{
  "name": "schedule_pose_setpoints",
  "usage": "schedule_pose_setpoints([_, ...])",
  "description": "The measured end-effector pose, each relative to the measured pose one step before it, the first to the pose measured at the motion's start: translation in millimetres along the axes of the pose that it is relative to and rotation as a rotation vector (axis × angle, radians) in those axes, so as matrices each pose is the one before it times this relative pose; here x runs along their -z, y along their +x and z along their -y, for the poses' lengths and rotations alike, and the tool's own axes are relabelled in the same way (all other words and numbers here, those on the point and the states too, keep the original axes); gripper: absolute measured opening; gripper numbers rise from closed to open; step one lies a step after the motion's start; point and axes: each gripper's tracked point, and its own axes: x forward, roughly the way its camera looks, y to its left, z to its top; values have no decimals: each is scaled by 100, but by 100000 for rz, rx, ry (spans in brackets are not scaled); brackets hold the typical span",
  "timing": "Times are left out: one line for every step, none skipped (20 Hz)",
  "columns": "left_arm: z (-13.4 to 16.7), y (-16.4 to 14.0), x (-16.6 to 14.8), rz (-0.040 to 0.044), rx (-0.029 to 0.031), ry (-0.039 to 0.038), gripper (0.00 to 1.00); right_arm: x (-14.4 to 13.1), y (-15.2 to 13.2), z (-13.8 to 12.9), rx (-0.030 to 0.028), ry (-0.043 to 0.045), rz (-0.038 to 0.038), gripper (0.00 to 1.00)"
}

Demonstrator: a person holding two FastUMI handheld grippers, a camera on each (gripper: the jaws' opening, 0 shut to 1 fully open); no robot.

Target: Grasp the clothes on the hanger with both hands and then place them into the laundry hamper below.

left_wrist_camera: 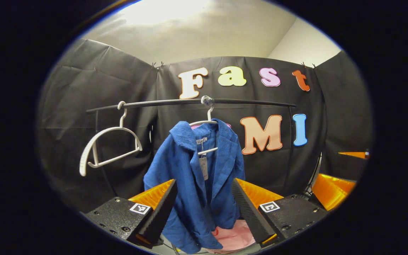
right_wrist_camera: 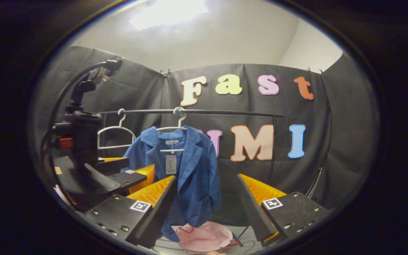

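Left gripper view: one blue corduroy jacket [left_wrist_camera: 193,184] hangs on one white plastic hanger [left_wrist_camera: 207,122], whose hook sits over a single dark horizontal rail [left_wrist_camera: 190,102]. One paper tag [left_wrist_camera: 204,166] dangles at the jacket's open front. A second, empty white plastic hanger [left_wrist_camera: 108,147] hangs on the same rail, tilted, well apart from the jacket. Below the jacket's hem lies one pink laundry hamper [left_wrist_camera: 234,239], partly hidden by the hem. The left claw [left_wrist_camera: 204,205] is released, its two fingers spread with the jacket's lower half seen between them; whether they touch the fabric cannot be told. One fiducial marker sits on each finger block, two in all. Part of the other gripper shows at the far edge beside the rail's upright.

Right gripper view: same count, one blue jacket [right_wrist_camera: 190,170] on its hanger [right_wrist_camera: 175,128], one empty hanger [right_wrist_camera: 115,136], one rail [right_wrist_camera: 225,112]. The pink hamper [right_wrist_camera: 204,237] lies on the floor below the hem, its mouth open upward. The right claw [right_wrist_camera: 207,203] is released, fingers wide apart, short of the jacket. The left claw [right_wrist_camera: 126,173] shows beside the jacket's sleeve side, with its camera mount above it.
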Motion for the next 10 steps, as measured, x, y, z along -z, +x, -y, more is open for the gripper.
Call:
schedule_pose_setpoints([176, 827, -51, -290, -749, -378, 98, -1, 401, 437, 280, 333, 86, 94])
schedule_pose_setpoints([63, 654, -24, 288, -1263, -451, 97, -21, 450, 450, 93, 476, 108, 94])
schedule_pose_setpoints([-89, 786, 31, -50, -1614, -527, 97, -38, 576, 349, -294, 438, 277, 99])
schedule_pose_setpoints([-167, 651, 209, -39, -1929, -577, 98, -117, 385, 355, 68, 228, 444, 94])
schedule_pose_setpoints([-165, 708, -45, 335, -1860, -741, 97, 180, 476, 409, -66, 184, 21, 99])
schedule_pose_setpoints([-207, 682, 131, -112, -2172, -545, 97, 129, 325, 384, -12, 267, -279, 94])
schedule_pose_setpoints([-402, 836, 74, 134, -2694, -522, 97, 291, 264, 406, 111, 355, -428, 94])
schedule_pose_setpoints([-575, 1000, 24, 368, -3053, -292, 96, 280, 169, 305, -13, 343, -715, 99])
schedule_pose_setpoints([-653, 769, 61, 30, -3434, 308, 94, 250, 156, 290, -23, 333, -682, 94])
schedule_pose_setpoints([-664, 926, -181, 1372, -3500, 813, 94, 52, 70, 296, -92, 99, -222, 99])
